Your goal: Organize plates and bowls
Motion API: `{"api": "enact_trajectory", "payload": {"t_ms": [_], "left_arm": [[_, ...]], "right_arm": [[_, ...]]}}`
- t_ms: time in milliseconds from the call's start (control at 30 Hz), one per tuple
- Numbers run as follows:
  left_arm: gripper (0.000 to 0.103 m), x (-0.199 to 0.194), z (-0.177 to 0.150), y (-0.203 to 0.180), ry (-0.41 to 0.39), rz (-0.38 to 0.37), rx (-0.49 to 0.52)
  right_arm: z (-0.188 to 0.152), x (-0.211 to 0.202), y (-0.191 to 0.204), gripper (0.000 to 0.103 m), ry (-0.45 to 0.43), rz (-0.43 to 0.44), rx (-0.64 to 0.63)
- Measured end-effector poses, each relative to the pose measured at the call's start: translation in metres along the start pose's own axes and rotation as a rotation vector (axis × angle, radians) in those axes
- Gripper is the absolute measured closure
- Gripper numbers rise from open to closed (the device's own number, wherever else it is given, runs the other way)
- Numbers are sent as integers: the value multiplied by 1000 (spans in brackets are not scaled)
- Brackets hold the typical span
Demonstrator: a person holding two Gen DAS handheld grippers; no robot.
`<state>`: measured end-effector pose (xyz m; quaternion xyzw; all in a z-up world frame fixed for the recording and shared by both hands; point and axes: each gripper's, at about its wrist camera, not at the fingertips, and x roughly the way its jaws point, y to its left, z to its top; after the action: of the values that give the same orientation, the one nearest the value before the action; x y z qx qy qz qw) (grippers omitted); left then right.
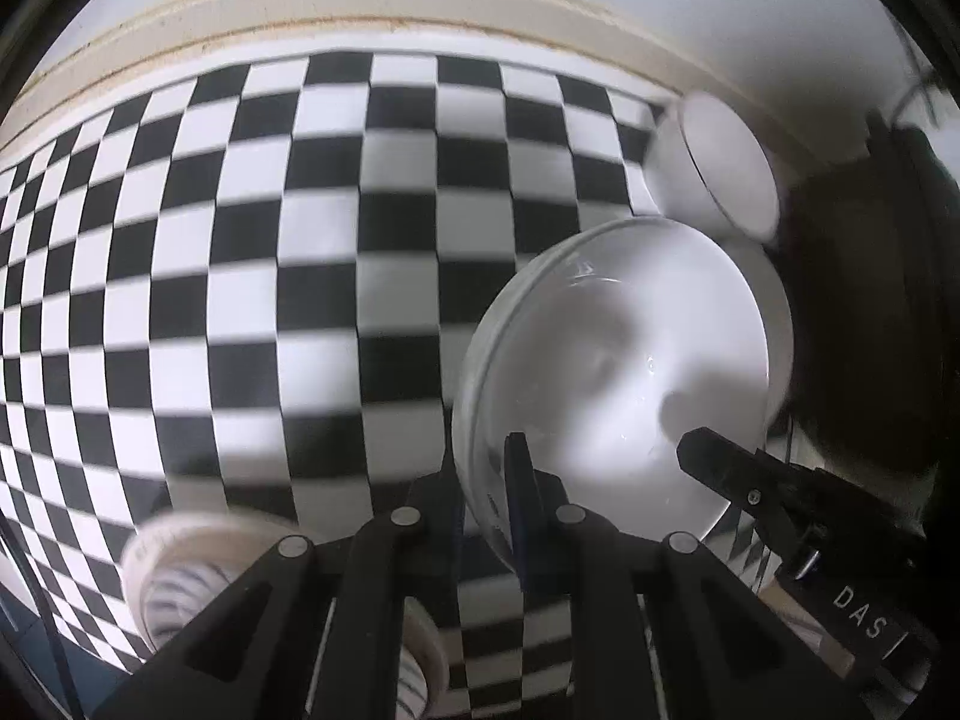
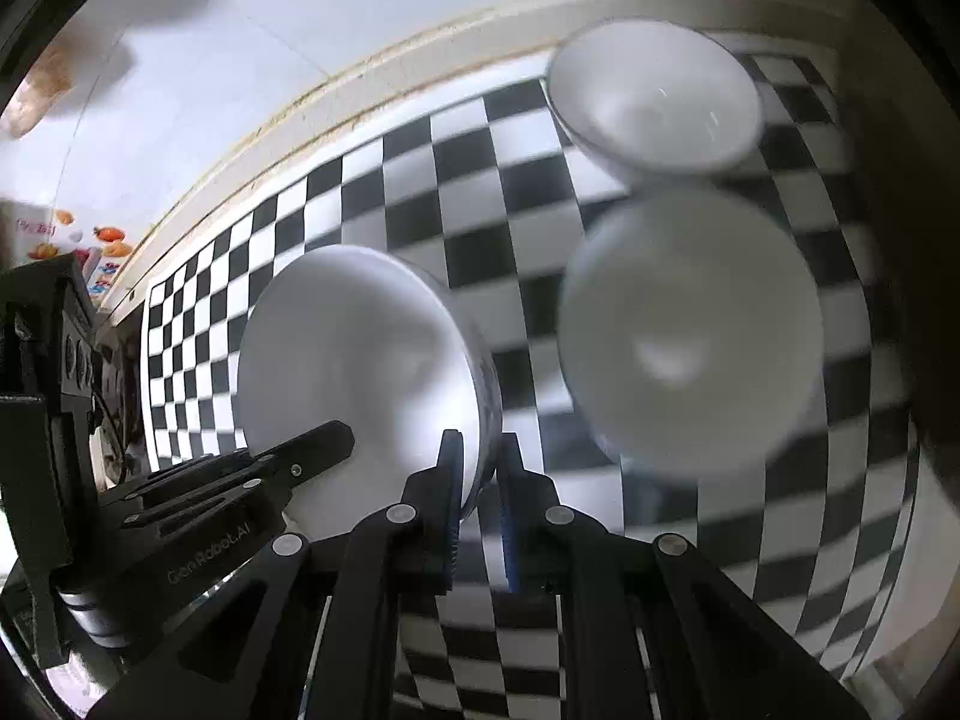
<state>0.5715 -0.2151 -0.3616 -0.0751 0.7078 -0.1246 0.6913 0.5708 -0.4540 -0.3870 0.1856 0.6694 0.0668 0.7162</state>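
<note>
A white bowl (image 1: 624, 354) is held in the air over the checkered tablecloth (image 1: 300, 240) by both grippers. My left gripper (image 1: 489, 480) is shut on its rim at one side. My right gripper (image 2: 480, 474) is shut on the rim at the other side; the bowl (image 2: 354, 360) shows tilted in the right wrist view. The right gripper's finger (image 1: 738, 480) shows in the left wrist view, and the left gripper's finger (image 2: 300, 450) shows in the right wrist view. Two more white bowls (image 2: 690, 330) (image 2: 654, 96) sit on the cloth to the right.
A white bowl (image 1: 714, 168) lies near the wall at the back right. A striped cup or small bowl (image 1: 180, 576) stands at the near left. A cream ledge (image 1: 300, 6) runs along the wall. A colourful box (image 2: 90, 252) is at the far left.
</note>
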Motion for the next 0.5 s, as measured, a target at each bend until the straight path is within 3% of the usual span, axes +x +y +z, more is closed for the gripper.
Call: {"api": "enact_trajectory", "payload": {"t_ms": [233,500], "left_arm": [[92,9,-42,-11,45,-1,35],[92,38,-71,-26,115,25,59]], "right_arm": [[-63,-13,-28,91,-4,2,32],[-106,-1,-60,91,37,-3,76]]}}
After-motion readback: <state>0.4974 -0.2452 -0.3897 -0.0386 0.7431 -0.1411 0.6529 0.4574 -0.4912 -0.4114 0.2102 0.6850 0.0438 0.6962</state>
